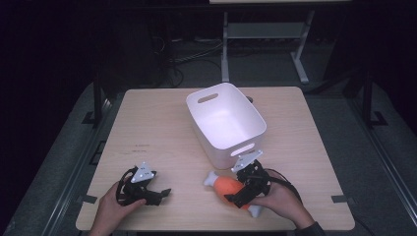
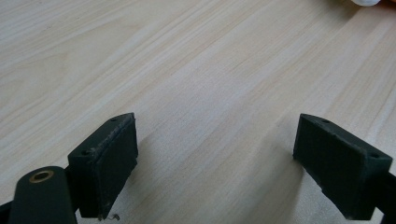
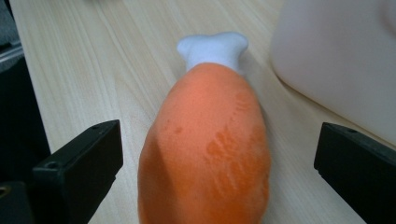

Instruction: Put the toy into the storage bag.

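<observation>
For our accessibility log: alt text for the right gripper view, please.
An orange plush drumstick with a white bone end lies on the wooden table between the open right gripper jaws, untouched. A white bin stands beside it.

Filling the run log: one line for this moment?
right gripper: open, jaws astride orange drumstick toy | left gripper: open, over table | white bin: beside toy

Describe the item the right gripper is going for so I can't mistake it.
Start at the white plastic bin mid-table; just in front of it, between the right gripper's open jaws, lies the orange plush drumstick. Its white bone-shaped ends make it unmistakable.
</observation>
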A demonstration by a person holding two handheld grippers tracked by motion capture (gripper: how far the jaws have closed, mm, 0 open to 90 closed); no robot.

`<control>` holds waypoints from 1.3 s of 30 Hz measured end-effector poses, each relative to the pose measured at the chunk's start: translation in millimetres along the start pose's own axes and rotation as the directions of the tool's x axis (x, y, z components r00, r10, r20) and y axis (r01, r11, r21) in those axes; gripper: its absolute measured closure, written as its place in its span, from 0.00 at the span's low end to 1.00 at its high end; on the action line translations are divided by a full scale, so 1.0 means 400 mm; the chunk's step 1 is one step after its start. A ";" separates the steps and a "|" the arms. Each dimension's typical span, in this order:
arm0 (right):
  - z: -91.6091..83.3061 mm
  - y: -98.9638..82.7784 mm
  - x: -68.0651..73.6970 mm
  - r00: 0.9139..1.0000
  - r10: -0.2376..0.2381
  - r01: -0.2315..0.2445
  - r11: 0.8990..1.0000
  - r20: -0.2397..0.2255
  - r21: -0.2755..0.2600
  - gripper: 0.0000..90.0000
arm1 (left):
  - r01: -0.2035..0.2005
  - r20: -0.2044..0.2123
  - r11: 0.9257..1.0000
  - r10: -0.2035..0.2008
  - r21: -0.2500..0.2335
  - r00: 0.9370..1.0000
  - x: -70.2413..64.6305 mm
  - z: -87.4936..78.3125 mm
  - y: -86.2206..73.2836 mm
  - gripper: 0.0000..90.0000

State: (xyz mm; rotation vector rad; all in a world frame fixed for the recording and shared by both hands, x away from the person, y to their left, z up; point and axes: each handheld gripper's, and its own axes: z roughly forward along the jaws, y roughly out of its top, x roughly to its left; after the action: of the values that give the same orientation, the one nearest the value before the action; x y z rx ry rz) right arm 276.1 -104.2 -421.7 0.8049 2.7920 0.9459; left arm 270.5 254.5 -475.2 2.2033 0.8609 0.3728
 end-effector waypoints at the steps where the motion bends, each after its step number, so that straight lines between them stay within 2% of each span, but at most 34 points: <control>1: 0.006 0.001 0.001 1.000 -0.002 0.002 1.000 0.003 0.005 0.01 | 0.000 -0.001 1.000 0.000 0.000 1.000 0.000 0.000 0.000 0.14; 14: 0.072 -0.006 0.015 1.000 -0.021 0.021 0.997 -0.001 0.074 0.01 | 0.003 0.000 1.000 -0.003 0.000 1.000 0.000 0.000 0.000 0.14; 26: 0.098 -0.016 0.022 0.999 -0.034 0.034 0.993 -0.001 0.109 0.01 | -0.001 0.000 1.000 0.001 0.003 1.000 0.000 0.000 0.000 0.14; 33: 0.096 -0.020 0.020 0.999 -0.032 0.031 0.993 0.003 0.118 0.09 | -0.001 0.000 1.000 0.001 0.003 1.000 0.000 0.000 0.000 0.14; 35: 0.093 -0.020 0.018 0.999 -0.032 0.030 0.993 0.013 0.112 0.16 | -0.001 0.000 1.000 0.001 0.003 1.000 0.000 0.000 0.000 0.14; 39: 0.089 -0.021 0.017 1.000 -0.029 0.028 0.994 0.011 0.108 0.18 | -0.001 0.000 1.000 0.001 0.003 1.000 0.000 0.000 0.000 0.14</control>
State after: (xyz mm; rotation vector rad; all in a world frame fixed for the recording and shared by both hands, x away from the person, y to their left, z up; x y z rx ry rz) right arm 274.9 -87.1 -454.7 0.7788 2.8567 0.7880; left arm 270.4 254.7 -475.1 2.2068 0.8608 0.3719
